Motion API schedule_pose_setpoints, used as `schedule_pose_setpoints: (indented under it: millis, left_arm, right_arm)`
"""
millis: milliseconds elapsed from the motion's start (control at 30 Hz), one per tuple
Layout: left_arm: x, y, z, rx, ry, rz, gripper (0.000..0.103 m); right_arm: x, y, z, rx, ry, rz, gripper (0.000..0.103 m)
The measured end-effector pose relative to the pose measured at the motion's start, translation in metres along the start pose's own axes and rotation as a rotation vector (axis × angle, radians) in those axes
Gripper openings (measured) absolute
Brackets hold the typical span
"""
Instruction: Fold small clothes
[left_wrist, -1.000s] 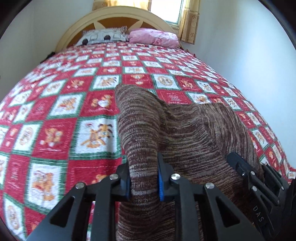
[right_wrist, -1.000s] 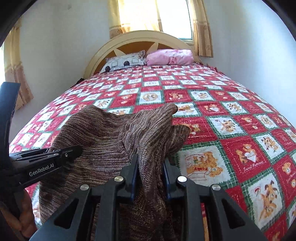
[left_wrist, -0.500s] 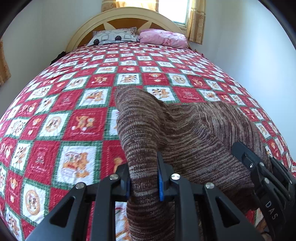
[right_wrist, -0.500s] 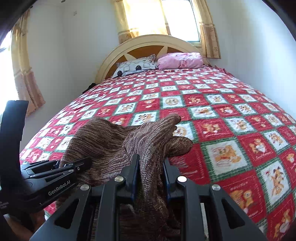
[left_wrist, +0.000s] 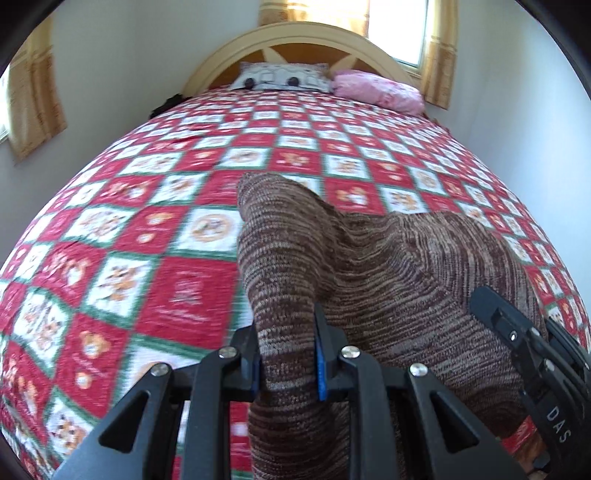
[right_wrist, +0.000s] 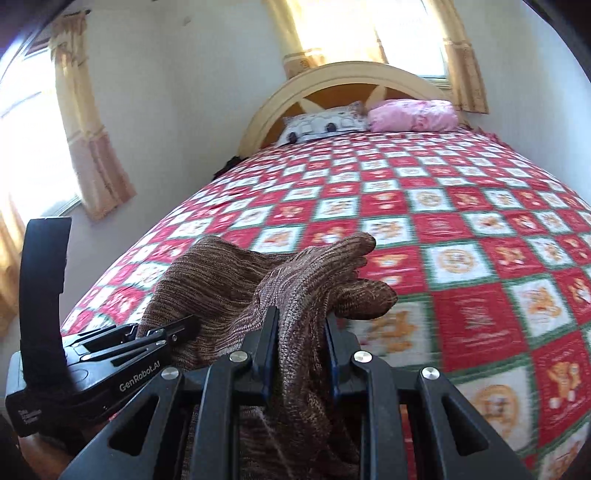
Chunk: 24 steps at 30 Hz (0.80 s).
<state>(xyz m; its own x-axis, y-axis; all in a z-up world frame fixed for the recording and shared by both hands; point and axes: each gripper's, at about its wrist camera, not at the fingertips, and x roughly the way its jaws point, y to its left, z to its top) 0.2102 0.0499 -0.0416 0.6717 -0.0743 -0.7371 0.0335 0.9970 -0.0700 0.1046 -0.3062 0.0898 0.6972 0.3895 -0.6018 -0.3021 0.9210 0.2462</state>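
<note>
You have a brown knit garment (left_wrist: 388, 280) lifted over the bed, and it hangs between your two grippers. In the left view the cloth spreads wide to the right and reaches your right gripper (left_wrist: 532, 350), which pokes in at the side. In the right view the same cloth (right_wrist: 221, 280) is bunched up, with a rolled end sticking out past the fingers, and your left gripper (right_wrist: 162, 332) shows at the left edge.

Your left gripper (left_wrist: 286, 354) pinches a fold of the cloth. The fold fills the gap between the blue pads (left_wrist: 320, 363), and more cloth hangs down below them. Your right gripper (right_wrist: 301, 350) pinches another thick fold the same way, with its fingers pressed close on it.

Under the cloth is the red and white checked quilt (left_wrist: 184, 288) with little bears on it. Far off by the headboard (right_wrist: 343, 79) lie a gray pillow (right_wrist: 321, 125) and a pink pillow (right_wrist: 413, 116). Only the right view shows the bright window with its curtain (right_wrist: 92, 147) on the left wall.
</note>
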Motion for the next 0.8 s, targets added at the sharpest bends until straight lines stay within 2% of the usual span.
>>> schedule_pose_setpoints:
  millis: [167, 300, 433, 533, 600, 667, 700, 767, 800]
  left_arm:
    - [-0.007, 0.048, 0.001, -0.07, -0.018, 0.076, 0.022]
    - [-0.008, 0.083, 0.009, -0.116, -0.042, 0.133, 0.022]
    - [0.002, 0.102, 0.025, -0.089, -0.079, 0.204, 0.022]
    - [0.021, 0.108, 0.035, -0.062, -0.09, 0.235, 0.022]
    - [0.037, 0.112, 0.036, -0.062, -0.062, 0.232, 0.022]
    - [0.06, 0.12, 0.032, -0.082, -0.008, 0.213, 0.023]
    - [0.067, 0.124, 0.029, -0.089, 0.014, 0.218, 0.023]
    - [0.078, 0.127, 0.023, -0.102, 0.034, 0.224, 0.028]
    - [0.078, 0.126, 0.021, -0.097, 0.019, 0.229, 0.029]
  right_arm:
    - [0.026, 0.047, 0.002, -0.059, 0.025, 0.079, 0.022]
    - [0.047, 0.083, 0.009, -0.125, 0.007, 0.134, 0.022]
    - [0.073, 0.109, 0.017, -0.169, -0.02, 0.151, 0.022]
    - [0.099, 0.115, 0.017, -0.187, -0.028, 0.122, 0.022]
    - [0.125, 0.112, 0.015, -0.198, 0.005, 0.087, 0.022]
    - [0.149, 0.104, 0.014, -0.181, 0.072, 0.06, 0.022]
    - [0.162, 0.096, 0.013, -0.132, 0.128, 0.054, 0.022]
    - [0.174, 0.084, 0.014, -0.069, 0.188, 0.076, 0.022]
    - [0.176, 0.08, 0.013, -0.053, 0.2, 0.086, 0.022]
